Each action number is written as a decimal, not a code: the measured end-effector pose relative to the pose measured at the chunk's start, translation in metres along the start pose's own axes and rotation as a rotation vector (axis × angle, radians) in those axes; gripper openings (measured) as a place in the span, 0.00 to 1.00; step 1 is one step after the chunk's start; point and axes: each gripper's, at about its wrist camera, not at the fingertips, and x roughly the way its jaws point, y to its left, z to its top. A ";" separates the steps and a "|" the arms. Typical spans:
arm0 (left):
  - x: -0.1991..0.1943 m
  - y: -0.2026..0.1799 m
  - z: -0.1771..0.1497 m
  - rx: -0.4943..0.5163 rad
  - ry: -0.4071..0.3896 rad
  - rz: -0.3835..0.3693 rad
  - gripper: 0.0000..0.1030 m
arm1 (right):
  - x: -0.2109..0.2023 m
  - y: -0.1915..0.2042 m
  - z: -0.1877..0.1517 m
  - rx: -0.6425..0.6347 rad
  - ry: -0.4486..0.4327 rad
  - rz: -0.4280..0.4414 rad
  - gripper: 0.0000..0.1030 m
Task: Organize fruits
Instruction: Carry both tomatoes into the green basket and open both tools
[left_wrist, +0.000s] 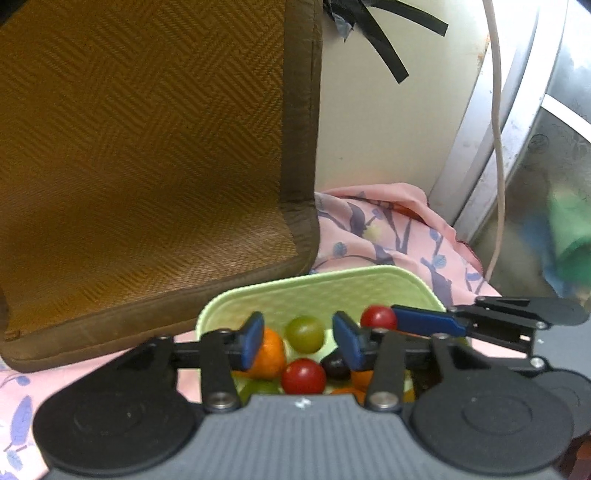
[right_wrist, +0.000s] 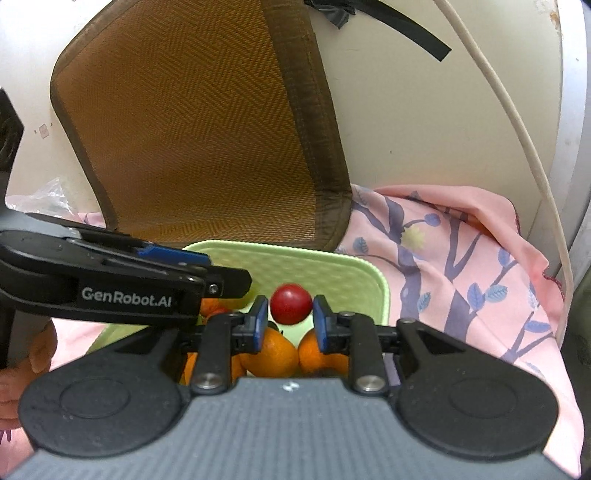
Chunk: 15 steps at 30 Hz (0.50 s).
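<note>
Fruit sorting, pick stage. Nearest my right tool (right_wrist: 289, 319), two oranges (right_wrist: 271, 354) lie side by side at the near end of the green tray (right_wrist: 380, 291). Its blue pads (right_wrist: 259, 320) stand a little apart, either side of a red fruit (right_wrist: 290, 303); whether they pinch it or it only sits beyond them I cannot tell. In the left wrist view that red fruit shows touching one pad tip of this tool, which favours a light hold.

My left tool (left_wrist: 301, 341) is open and empty, pads spread above the tray's near half. Under it lie a second red fruit (left_wrist: 303, 376), a dark one (left_wrist: 334, 365) and an orange; a green fruit (left_wrist: 304, 334) sits just beyond.

Next move, as I judge it: confirm the right-hand grip on a small, round, roll-prone fruit before lifting clear, while the left closes on another piece.

Readable text: "GenRobot.AI" (right_wrist: 125, 294), white on the left tool's black side.

Beyond the tray: pink patterned cloth (right_wrist: 461, 258), then a woven mat (right_wrist: 207, 140) against the wall.
</note>
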 end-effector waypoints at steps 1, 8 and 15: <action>-0.002 -0.001 0.000 0.006 -0.003 0.005 0.43 | -0.001 0.000 0.000 0.004 -0.001 0.001 0.37; -0.024 -0.008 -0.006 0.023 -0.040 0.067 0.49 | -0.024 0.005 -0.004 0.009 -0.031 -0.005 0.40; -0.062 -0.024 -0.025 0.069 -0.115 0.201 0.56 | -0.060 0.025 -0.017 0.013 -0.060 -0.002 0.40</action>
